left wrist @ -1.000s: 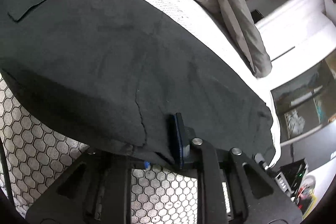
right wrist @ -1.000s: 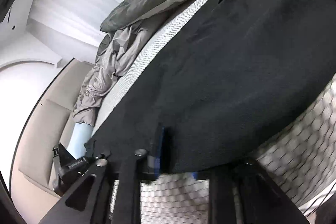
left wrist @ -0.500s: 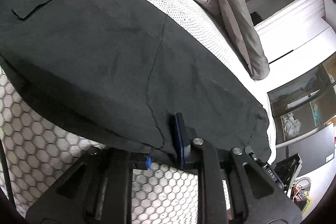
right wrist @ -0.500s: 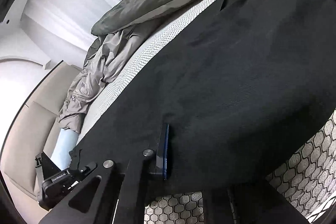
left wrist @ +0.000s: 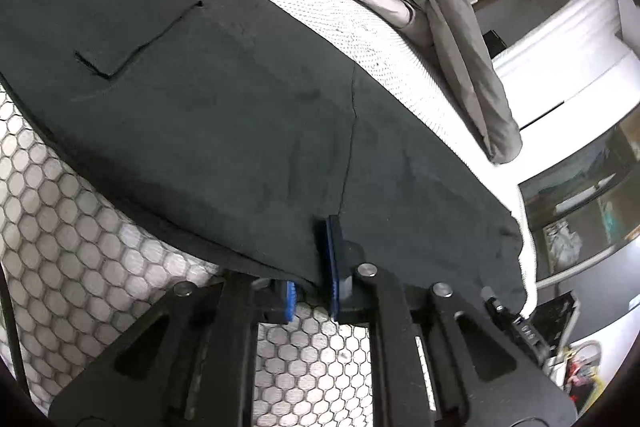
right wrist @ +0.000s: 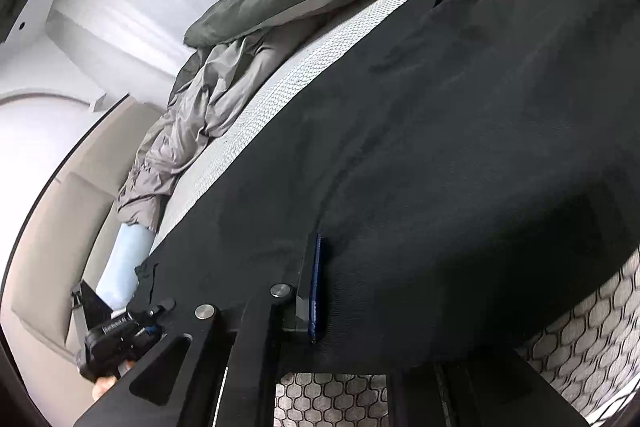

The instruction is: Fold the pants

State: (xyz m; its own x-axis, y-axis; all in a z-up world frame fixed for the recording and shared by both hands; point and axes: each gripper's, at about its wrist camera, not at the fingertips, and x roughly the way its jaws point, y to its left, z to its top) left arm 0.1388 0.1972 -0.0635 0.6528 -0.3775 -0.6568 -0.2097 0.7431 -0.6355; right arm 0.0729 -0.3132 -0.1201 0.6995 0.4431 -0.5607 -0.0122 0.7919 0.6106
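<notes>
Black pants point(left wrist: 248, 131) lay spread on the bed point(left wrist: 360, 23), their near edge overhanging it. That cloth hid one finger of each claw. Only the left view showed a pocket slit point(left wrist: 136, 43); only the right showed a blue pillow point(right wrist: 124, 259). Both the left claw point(left wrist: 312, 287), just closing, and the right claw point(right wrist: 320, 291) were clamped on the pants' edge, angled downward.

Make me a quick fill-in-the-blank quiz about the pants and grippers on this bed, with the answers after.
1. The pants lying on the mattress are ____ in colour.
2. The right hand-held gripper is shut on the ____.
3. The pads on the left hand-held gripper are ____ in colour.
4. The mattress side shows a ____ pattern.

Answers: black; pants; blue; hexagon
</notes>
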